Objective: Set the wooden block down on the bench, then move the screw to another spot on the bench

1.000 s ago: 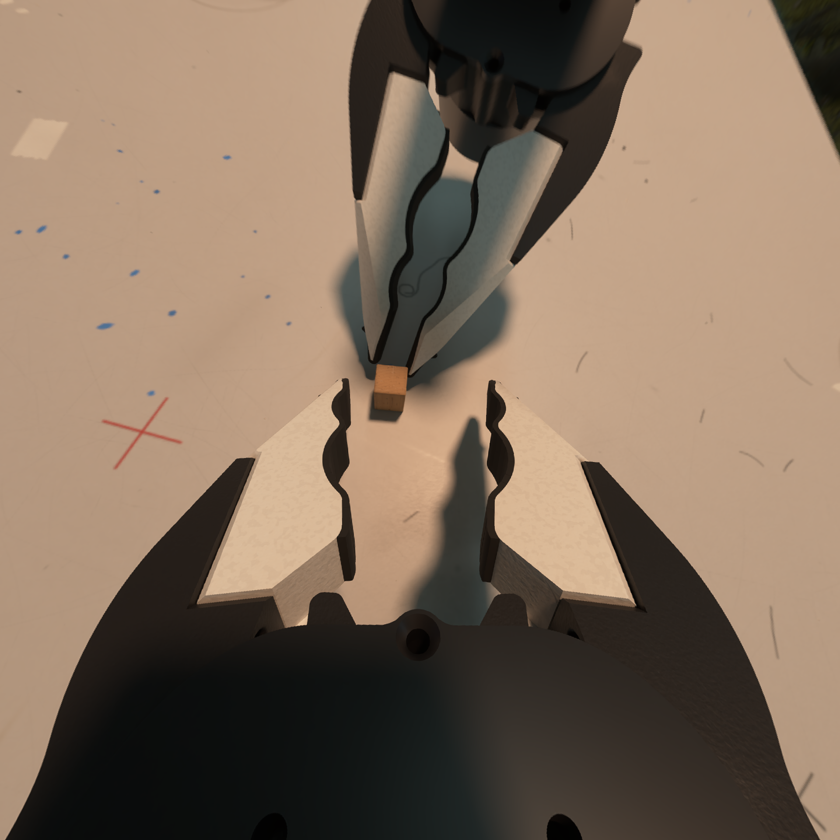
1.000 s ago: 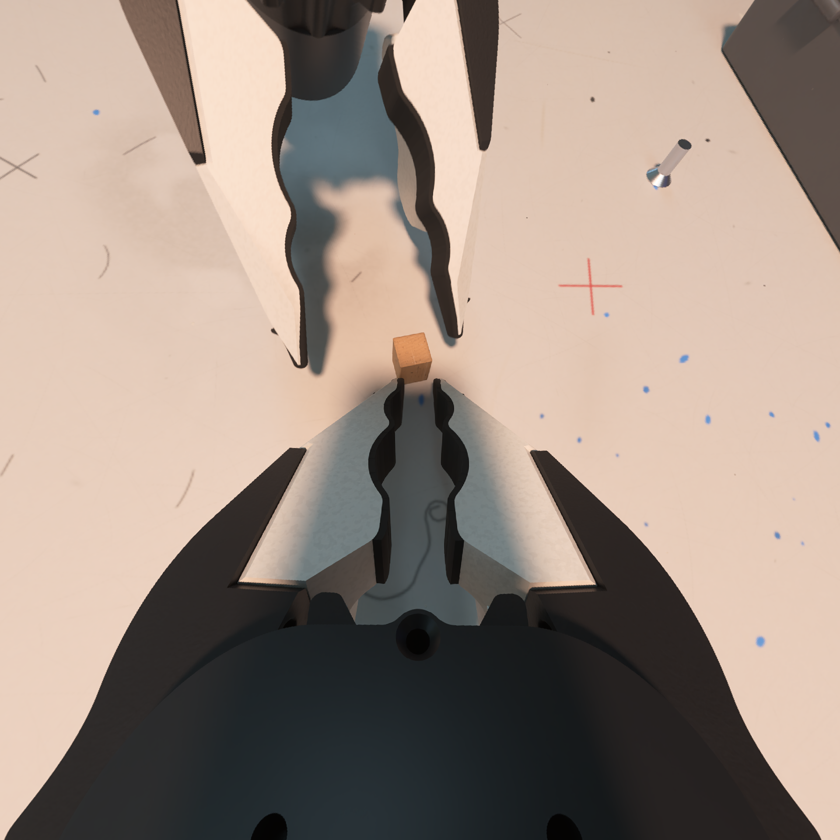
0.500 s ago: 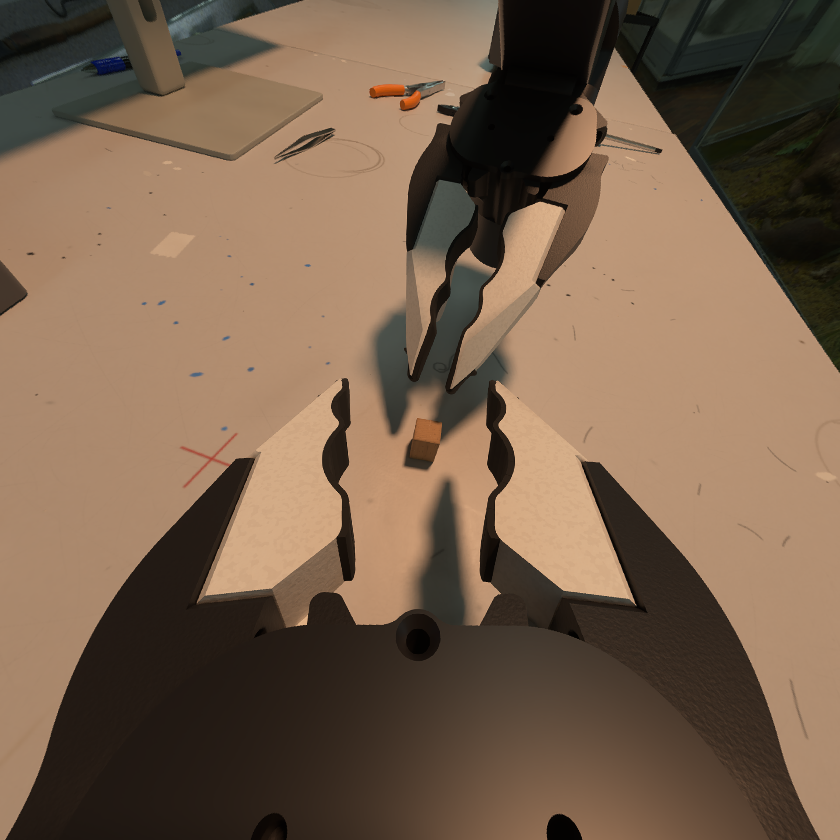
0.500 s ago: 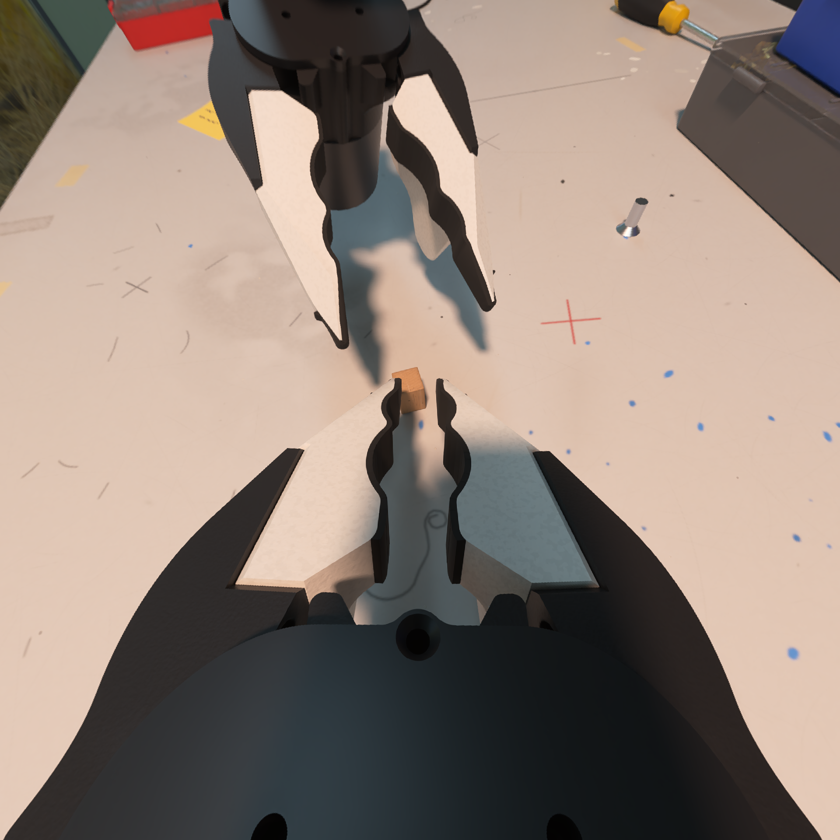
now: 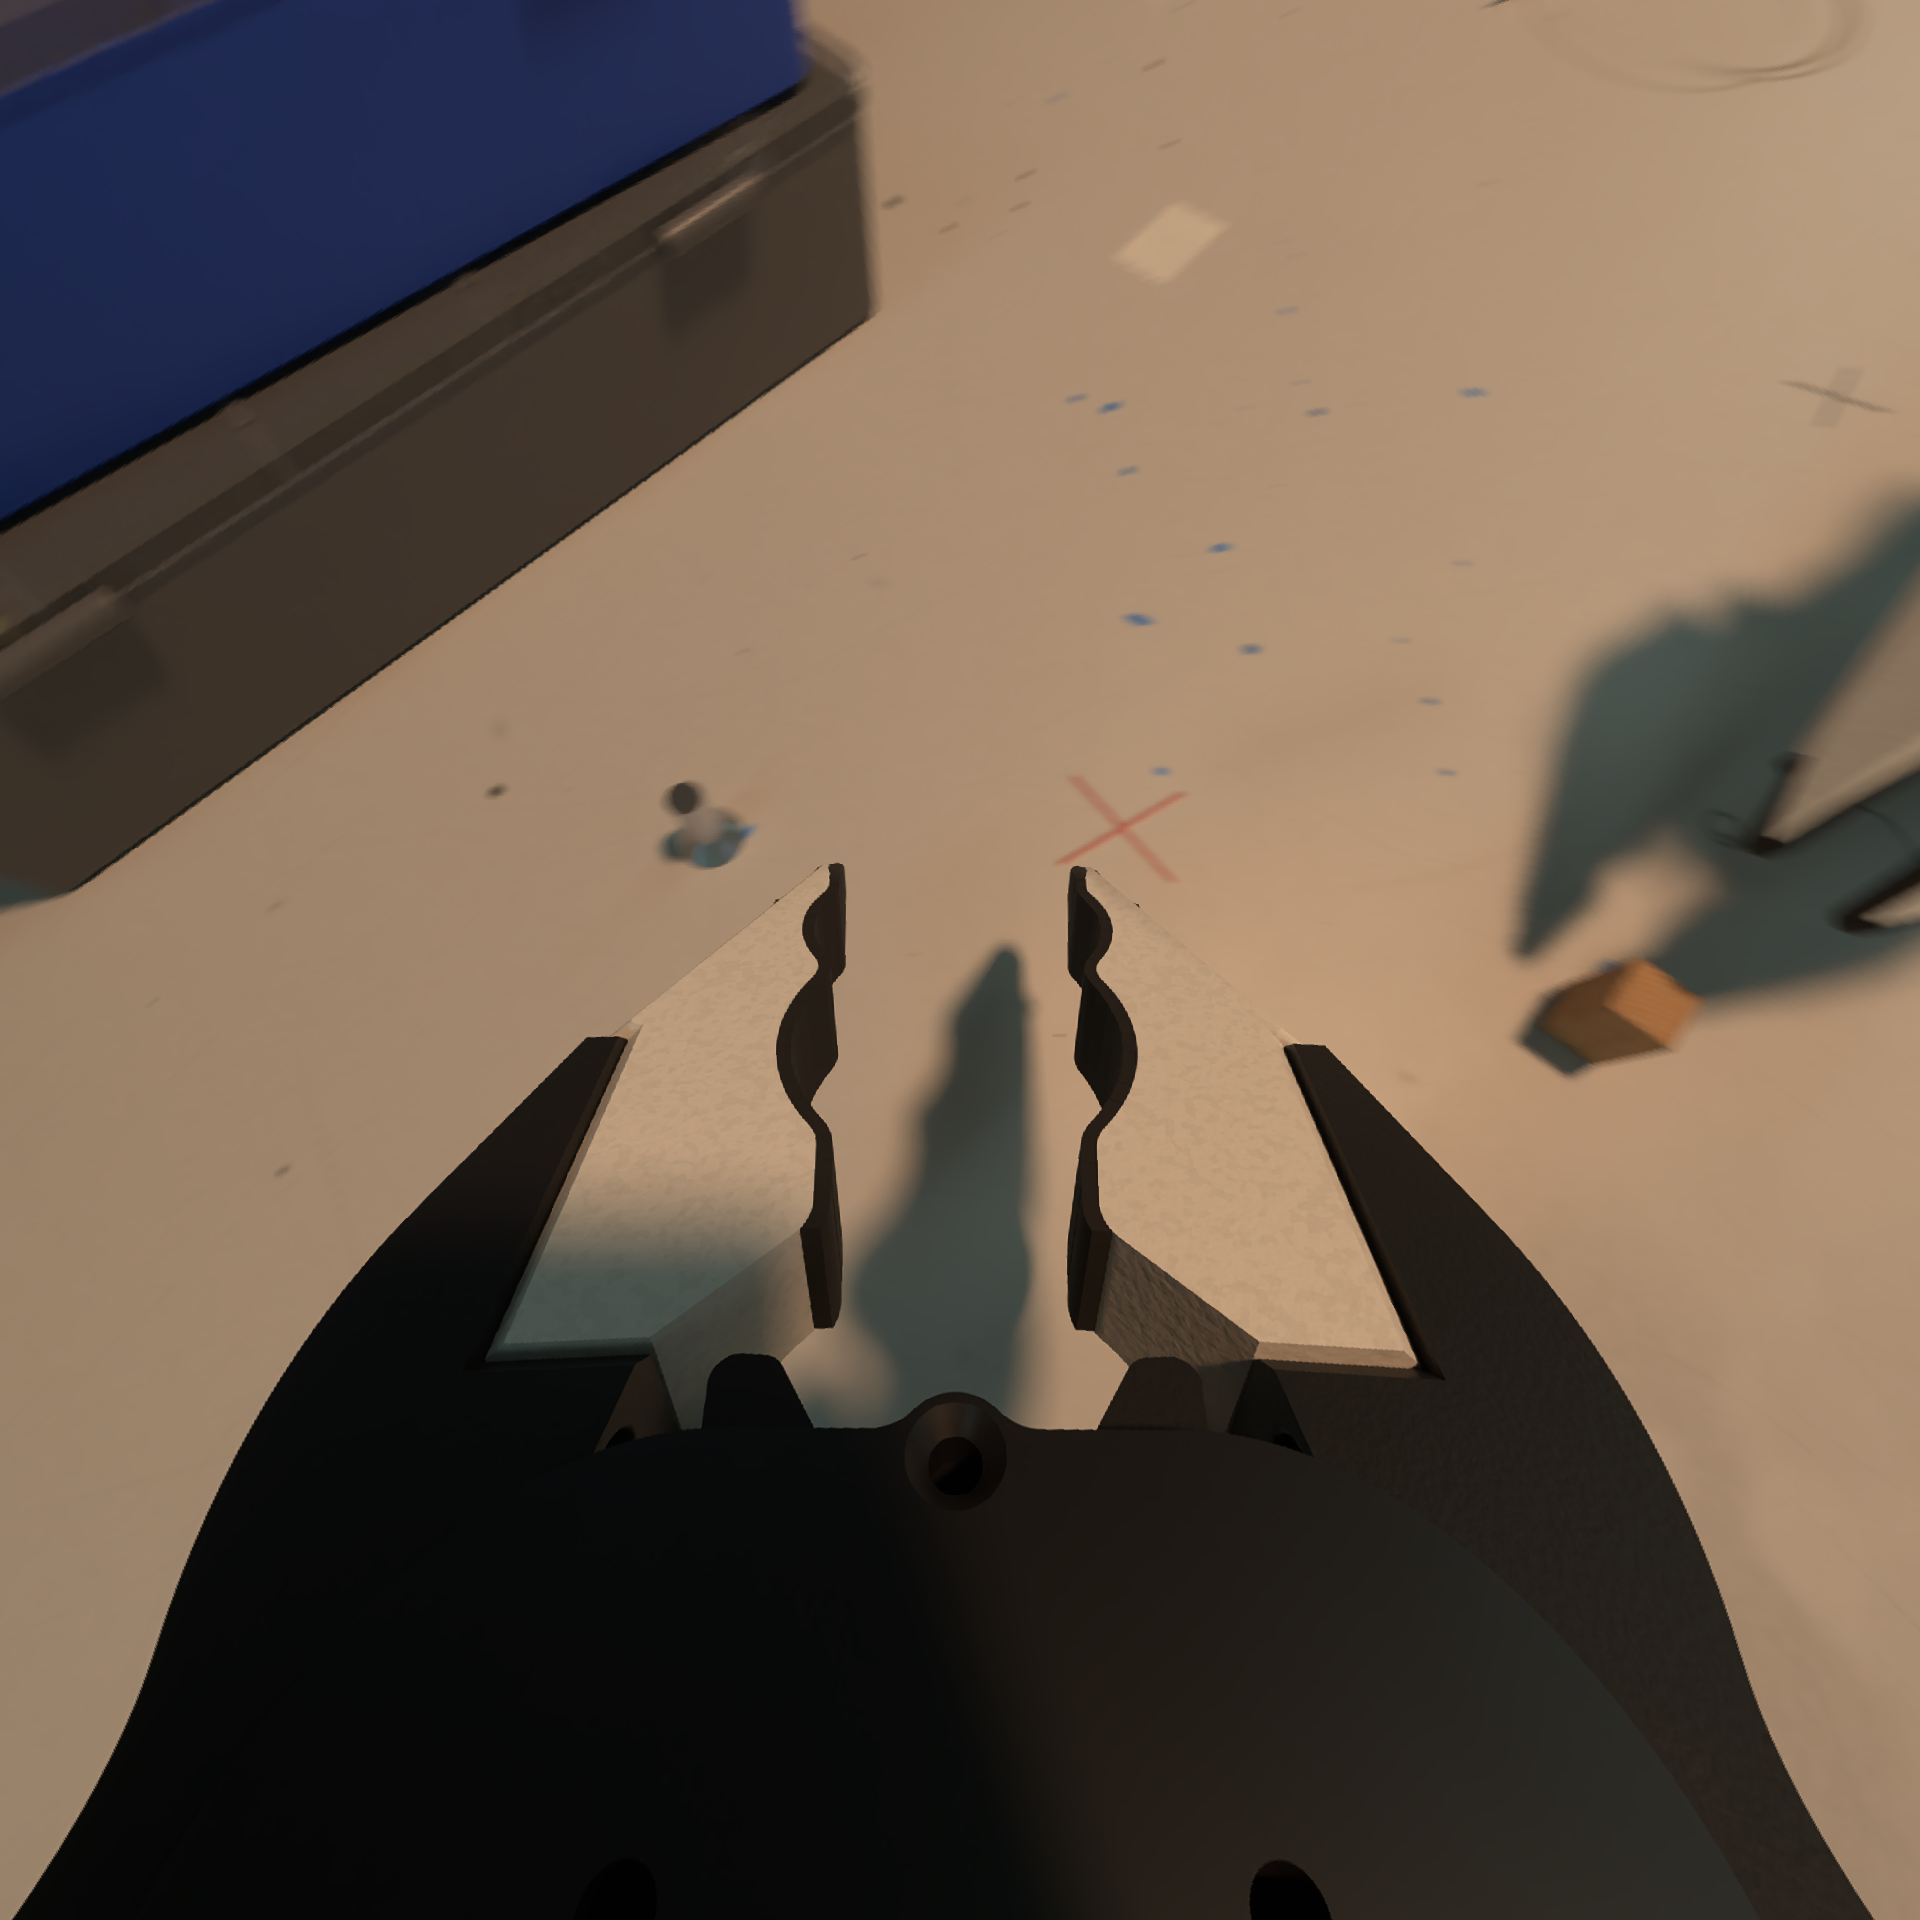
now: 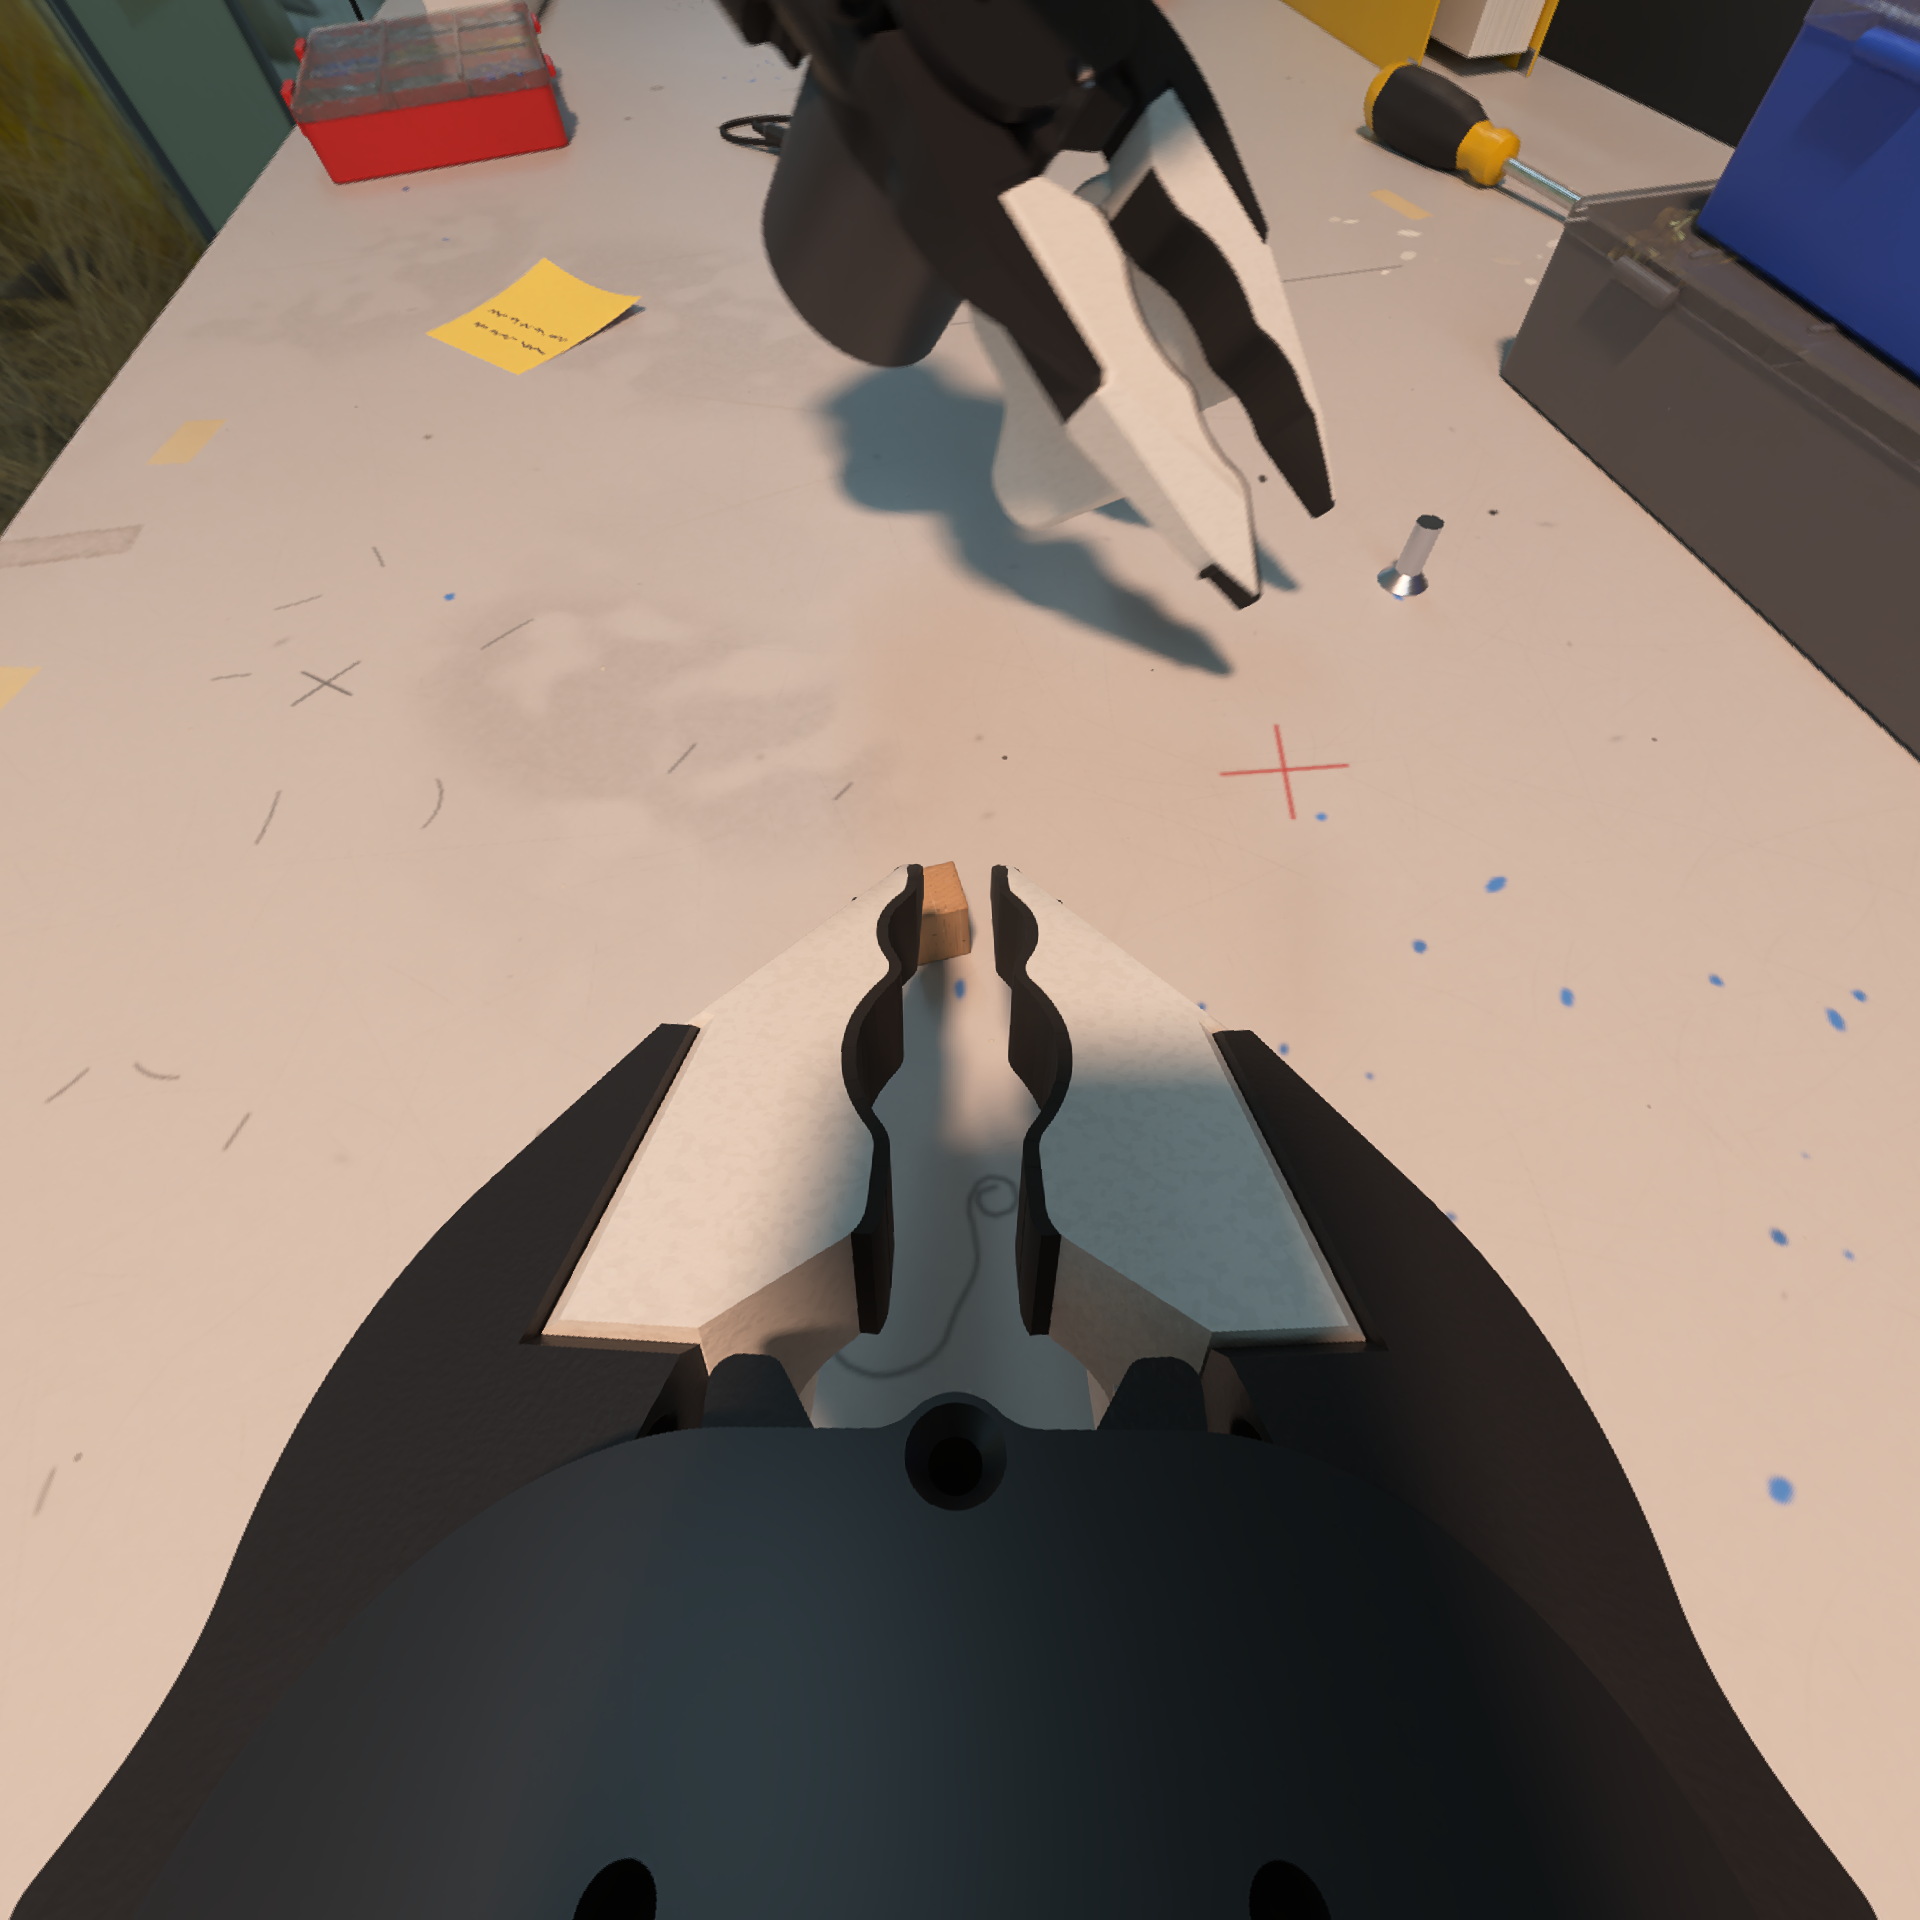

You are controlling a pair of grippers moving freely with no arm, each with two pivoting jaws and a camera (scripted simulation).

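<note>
The small wooden block (image 6: 945,920) lies on the bench, just beyond my right gripper (image 6: 956,873). That gripper's jaws stand narrowly apart with nothing between them, and its left finger hides part of the block. In the left wrist view the block (image 5: 1616,1013) rests alone at the right, below the right gripper's fingertips (image 5: 1860,769). The silver screw (image 6: 1411,561) stands on its head near the toolbox. My left gripper (image 5: 956,873) is open and empty, with the screw (image 5: 701,826) just ahead to its left. In the right wrist view the left gripper (image 6: 1278,549) hovers beside the screw.
A dark grey toolbox (image 5: 520,416) with a blue lid stands behind the screw; it also shows in the right wrist view (image 6: 1714,343). A red cross (image 6: 1285,769) marks the bench. A red parts box (image 6: 426,104), a yellow note (image 6: 535,317) and a screwdriver (image 6: 1455,130) lie farther back.
My left gripper has swung away from the block and now hovers by the screw, still open. My right gripper has drawn back a little. The block stays on the bench.
</note>
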